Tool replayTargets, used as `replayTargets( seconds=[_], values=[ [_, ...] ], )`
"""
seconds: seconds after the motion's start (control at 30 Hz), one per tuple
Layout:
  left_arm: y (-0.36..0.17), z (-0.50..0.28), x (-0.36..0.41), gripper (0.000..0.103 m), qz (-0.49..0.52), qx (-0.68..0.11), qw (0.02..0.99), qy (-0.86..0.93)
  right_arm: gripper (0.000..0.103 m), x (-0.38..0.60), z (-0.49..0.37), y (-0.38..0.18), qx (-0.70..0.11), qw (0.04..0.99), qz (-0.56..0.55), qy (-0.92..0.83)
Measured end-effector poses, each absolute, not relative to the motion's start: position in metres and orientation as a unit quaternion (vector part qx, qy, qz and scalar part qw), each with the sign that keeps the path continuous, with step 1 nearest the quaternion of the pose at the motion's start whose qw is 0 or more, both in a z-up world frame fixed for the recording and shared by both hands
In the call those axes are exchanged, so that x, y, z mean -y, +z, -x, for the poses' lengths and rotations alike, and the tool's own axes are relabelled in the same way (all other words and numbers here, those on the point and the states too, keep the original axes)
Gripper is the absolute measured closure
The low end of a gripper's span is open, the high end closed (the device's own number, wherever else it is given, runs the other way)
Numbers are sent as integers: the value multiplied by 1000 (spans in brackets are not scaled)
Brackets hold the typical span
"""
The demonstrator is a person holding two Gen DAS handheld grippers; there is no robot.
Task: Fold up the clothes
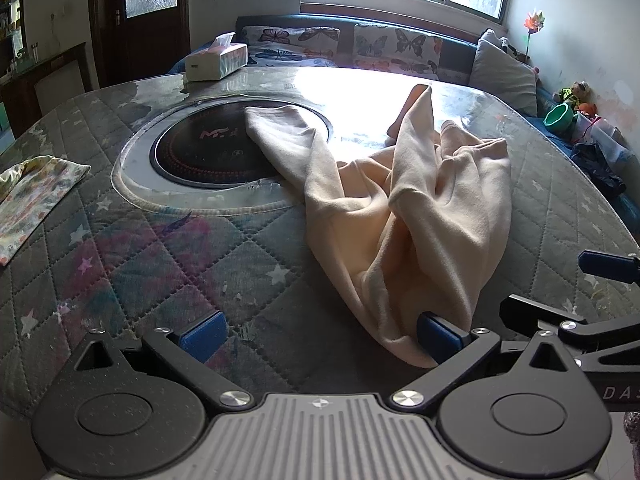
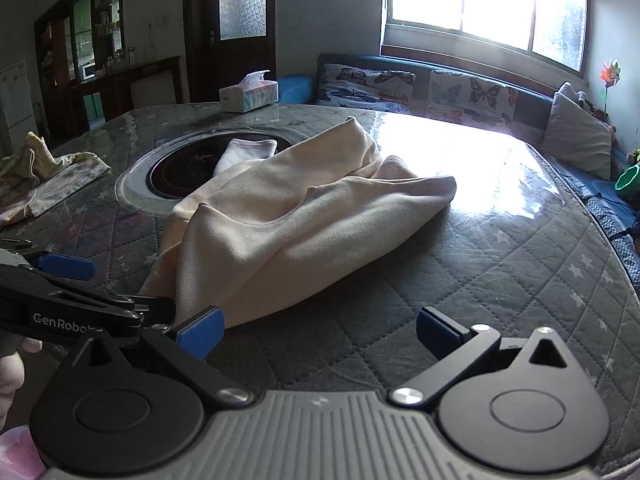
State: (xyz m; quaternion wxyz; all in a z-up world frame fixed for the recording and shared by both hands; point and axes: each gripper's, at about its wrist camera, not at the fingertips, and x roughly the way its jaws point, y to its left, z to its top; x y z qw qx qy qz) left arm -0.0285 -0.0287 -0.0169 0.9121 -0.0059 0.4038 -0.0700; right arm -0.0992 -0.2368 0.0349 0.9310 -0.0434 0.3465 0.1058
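garment [image 1: 404, 216]: soft, light, crumpled on counter [image 1: 168, 264] | take near hem corners | left hand-held gripper [image 1: 320, 338] wide open, empty | right hand-held gripper [image 2: 318, 334] wide open, empty

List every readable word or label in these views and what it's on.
"GenRobo", cut off: on the left gripper.
"DAS", cut off: on the right gripper.
Red logo on the hob: too blurred to read.
Print on the tissue box: too small.
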Motion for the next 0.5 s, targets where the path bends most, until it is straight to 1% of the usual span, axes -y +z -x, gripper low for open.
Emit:
replayTargets(
  seconds=[0.5],
  values=[
    [-17, 23, 30, 0, 2, -410, 909, -67, 0, 238, 92, 33, -354, 928, 38, 109]
  ],
)
